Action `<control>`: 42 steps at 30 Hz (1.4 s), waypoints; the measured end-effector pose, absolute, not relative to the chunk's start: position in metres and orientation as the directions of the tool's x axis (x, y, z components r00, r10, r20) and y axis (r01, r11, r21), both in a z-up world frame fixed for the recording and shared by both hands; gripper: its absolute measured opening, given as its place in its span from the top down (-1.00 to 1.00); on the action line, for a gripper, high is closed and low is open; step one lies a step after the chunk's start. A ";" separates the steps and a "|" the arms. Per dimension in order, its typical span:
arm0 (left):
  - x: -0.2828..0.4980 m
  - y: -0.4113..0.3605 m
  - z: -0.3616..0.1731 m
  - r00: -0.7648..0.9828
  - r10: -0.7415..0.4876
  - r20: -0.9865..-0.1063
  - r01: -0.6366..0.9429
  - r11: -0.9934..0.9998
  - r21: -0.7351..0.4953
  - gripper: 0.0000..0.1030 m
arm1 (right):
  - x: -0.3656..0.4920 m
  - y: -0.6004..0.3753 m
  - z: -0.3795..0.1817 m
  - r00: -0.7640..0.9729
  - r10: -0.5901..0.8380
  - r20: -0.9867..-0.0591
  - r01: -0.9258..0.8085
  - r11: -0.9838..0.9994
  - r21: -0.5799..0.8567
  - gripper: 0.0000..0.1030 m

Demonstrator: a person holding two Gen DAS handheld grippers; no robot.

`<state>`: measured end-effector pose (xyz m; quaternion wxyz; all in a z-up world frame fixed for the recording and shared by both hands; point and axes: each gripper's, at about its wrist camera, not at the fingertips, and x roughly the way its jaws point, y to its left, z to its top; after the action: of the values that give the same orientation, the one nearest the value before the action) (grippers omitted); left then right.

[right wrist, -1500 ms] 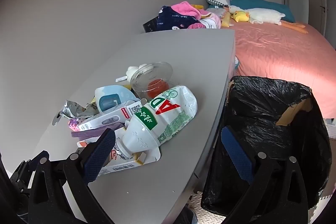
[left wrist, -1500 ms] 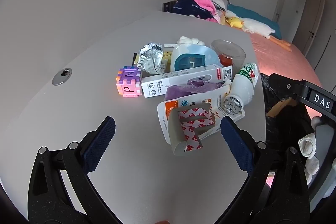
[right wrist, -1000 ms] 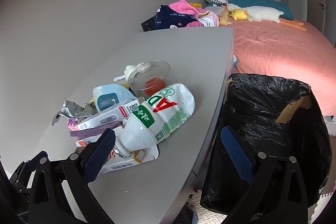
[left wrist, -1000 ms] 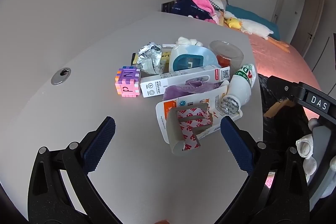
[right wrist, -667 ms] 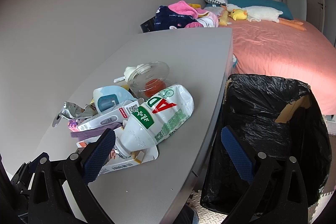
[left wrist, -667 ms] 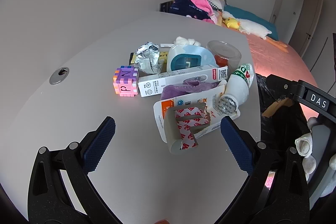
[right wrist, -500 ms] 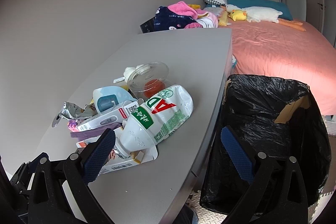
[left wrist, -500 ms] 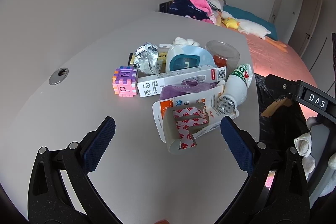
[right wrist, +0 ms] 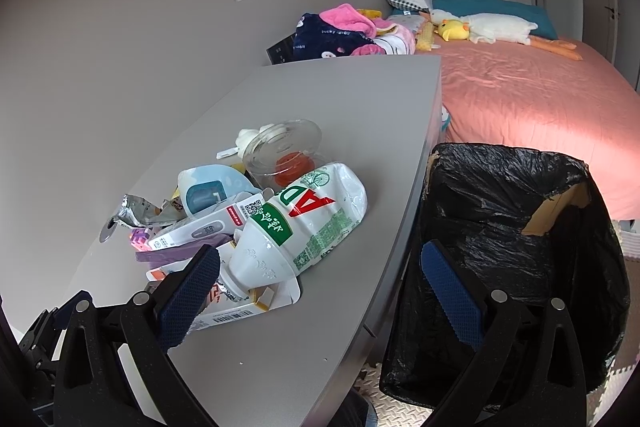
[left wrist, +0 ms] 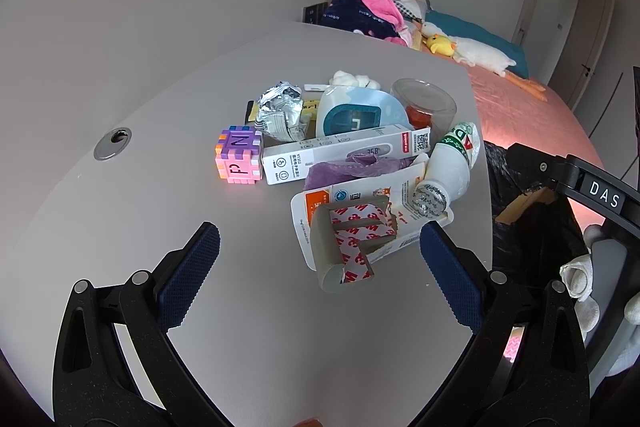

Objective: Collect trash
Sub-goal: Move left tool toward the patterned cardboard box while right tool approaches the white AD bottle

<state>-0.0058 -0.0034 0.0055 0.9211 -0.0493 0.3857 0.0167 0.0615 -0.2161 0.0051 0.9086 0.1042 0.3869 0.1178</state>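
A pile of trash lies on the grey table (left wrist: 120,195): a torn cardboard package (left wrist: 352,227), a white AD bottle (left wrist: 448,167) on its side, a thermometer box (left wrist: 344,155), crumpled foil (left wrist: 280,111), a clear cup (left wrist: 424,103) and a purple bag (left wrist: 352,167). My left gripper (left wrist: 320,263) is open and empty, just short of the cardboard package. My right gripper (right wrist: 320,279) is open and empty, at the table's edge beside the AD bottle (right wrist: 304,223). A bin lined with a black bag (right wrist: 512,227) stands by the table.
A pink and purple cube (left wrist: 238,161) and a blue-white device (left wrist: 356,115) sit in the pile. A cable hole (left wrist: 113,143) is at the left of the table. A bed (right wrist: 520,87) with clothes and plush toys lies beyond.
My left gripper has drifted slightly toward the pile. The right gripper has barely moved. Both stay open and empty.
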 end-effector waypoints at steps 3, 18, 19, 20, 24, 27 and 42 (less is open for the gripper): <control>-0.006 -0.003 0.006 0.701 -0.008 -0.713 -0.069 0.995 -0.078 -0.88 | 0.061 -0.217 0.005 0.673 0.295 -0.678 -0.134 0.951 0.280 -0.95; -0.007 -0.004 0.007 0.702 -0.008 -0.712 -0.067 0.995 -0.077 -0.88 | 0.060 -0.217 0.005 0.673 0.294 -0.679 -0.132 0.951 0.280 -0.95; -0.007 -0.004 0.007 0.701 -0.009 -0.713 -0.066 0.995 -0.077 -0.88 | 0.060 -0.217 0.005 0.672 0.295 -0.679 -0.133 0.951 0.281 -0.95; -0.007 -0.004 0.007 0.701 -0.010 -0.713 -0.065 0.995 -0.078 -0.88 | 0.060 -0.217 0.005 0.672 0.294 -0.679 -0.132 0.951 0.280 -0.95; -0.007 -0.004 0.007 0.699 -0.006 -0.715 -0.066 0.995 -0.072 -0.88 | 0.060 -0.217 0.006 0.672 0.294 -0.679 -0.132 0.951 0.281 -0.95; -0.007 -0.004 0.008 0.699 -0.009 -0.715 -0.063 0.995 -0.073 -0.88 | 0.061 -0.217 0.006 0.672 0.294 -0.679 -0.133 0.951 0.280 -0.95; 0.006 -0.003 -0.004 0.669 -0.023 -0.742 -0.063 0.994 -0.088 -0.88 | 0.068 -0.214 -0.007 0.645 0.314 -0.697 -0.133 0.944 0.302 -0.95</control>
<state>0.0055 -0.0032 -0.0035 0.9121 -0.0530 0.4064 0.0112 0.0683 -0.2141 -0.0069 0.9000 0.1124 0.4025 0.1240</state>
